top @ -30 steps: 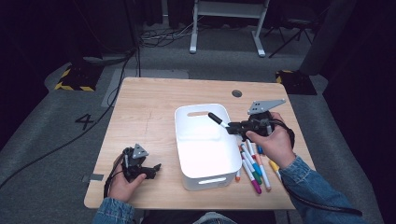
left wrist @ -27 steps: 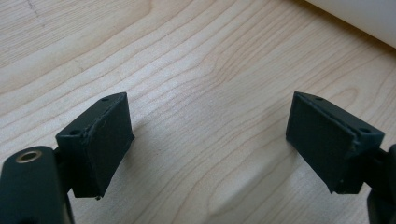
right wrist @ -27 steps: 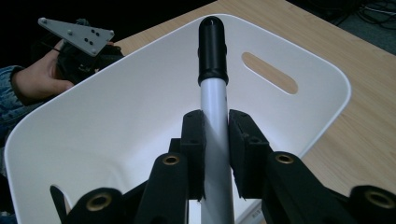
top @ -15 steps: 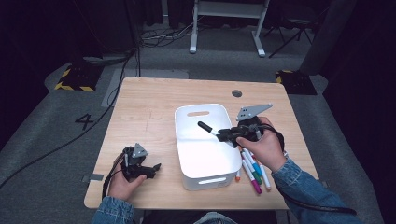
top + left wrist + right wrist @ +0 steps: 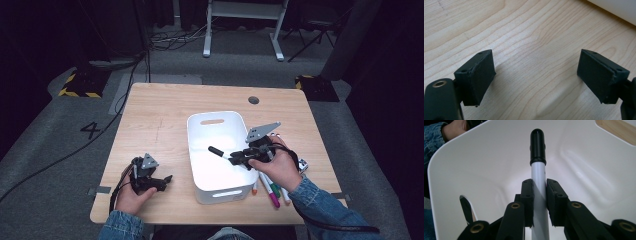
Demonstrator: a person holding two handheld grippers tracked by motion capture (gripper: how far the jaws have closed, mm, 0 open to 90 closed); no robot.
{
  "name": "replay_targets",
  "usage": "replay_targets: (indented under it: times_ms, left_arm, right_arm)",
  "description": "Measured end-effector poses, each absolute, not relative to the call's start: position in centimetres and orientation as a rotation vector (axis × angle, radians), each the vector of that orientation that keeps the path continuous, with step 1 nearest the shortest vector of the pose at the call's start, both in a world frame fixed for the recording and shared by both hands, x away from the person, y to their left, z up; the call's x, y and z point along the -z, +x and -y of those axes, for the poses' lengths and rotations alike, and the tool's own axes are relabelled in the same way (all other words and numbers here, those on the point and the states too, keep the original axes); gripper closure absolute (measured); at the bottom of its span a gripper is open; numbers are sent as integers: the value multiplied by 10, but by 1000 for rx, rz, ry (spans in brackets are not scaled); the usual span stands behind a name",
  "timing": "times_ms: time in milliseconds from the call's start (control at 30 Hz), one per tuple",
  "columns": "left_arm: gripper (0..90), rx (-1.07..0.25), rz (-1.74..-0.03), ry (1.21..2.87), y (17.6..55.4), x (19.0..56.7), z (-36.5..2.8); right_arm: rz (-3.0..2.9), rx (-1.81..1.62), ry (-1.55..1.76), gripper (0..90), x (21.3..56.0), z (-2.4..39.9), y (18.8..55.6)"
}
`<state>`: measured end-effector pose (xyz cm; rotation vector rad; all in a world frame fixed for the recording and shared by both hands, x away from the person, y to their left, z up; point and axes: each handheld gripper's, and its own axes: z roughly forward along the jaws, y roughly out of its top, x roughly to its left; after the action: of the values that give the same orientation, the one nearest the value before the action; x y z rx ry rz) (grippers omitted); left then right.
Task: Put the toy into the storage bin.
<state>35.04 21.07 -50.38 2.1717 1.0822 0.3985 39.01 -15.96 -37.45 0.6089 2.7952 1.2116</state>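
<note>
Right tongs [image 5: 231, 158] were seen clamped on a white-barrelled marker with a black cap [image 5: 218, 151], held over the open white plastic bin with cut-out handles [image 5: 212, 121]. In the right gripper view the barrel [image 5: 538, 182] was pinched between the two pads, cap end pointing out toward the bin's far wall, well clear of the floor of the bin.

Left tongs [image 5: 166, 179] were held apart and empty, low over the pale wooden table [image 5: 150, 120] to the left of the bin; bare wood grain was seen between the pads [image 5: 480, 75] in the left gripper view.

A loose row of coloured markers [image 5: 272, 192] lay on the table just beside the bin's right wall, partly under the right hand [image 5: 275, 167].

Risks judged from this position:
- The grip sat near the rear of the barrel, so the long capped end overhung. A release from this height could be expected to let the marker bounce or roll; the bin walls would probably contain it.
- The bin was not steadied by the left tongs. A knock on the rim during lowering or withdrawal could shift or tip it.
- The right hand and sleeve [image 5: 320, 205] lay close over the loose markers; a careless withdrawal could scatter them toward the table edge.
- The trailing cable could snag a marker.
</note>
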Motion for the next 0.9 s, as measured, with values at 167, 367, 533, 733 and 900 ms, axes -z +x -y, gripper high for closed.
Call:
replay_targets:
  times_ms: [167, 367, 533, 733, 900]
  left_arm:
    - [150, -392, -1082, 2172, 350, 504, -211]
    - [149, -387, -1081, 2171, 350, 504, -210]
    - [150, -387, -1081, 2171, 350, 504, -210]
    - [150, -388, -1081, 2171, 350, 504, -210]
    - [149, -389, -1082, 2172, 350, 504, -211]
  right_arm:
    - [-2824, -1145, 560, 768, 378, 158, 385]
    - [-2856, -1065, 502, 768, 375, 154, 377]
    - [-2879, -988, 454, 768, 372, 148, 370]
    - [-2911, -884, 449, 768, 370, 144, 364]
    - [-2927, -850, 438, 768, 372, 142, 363]
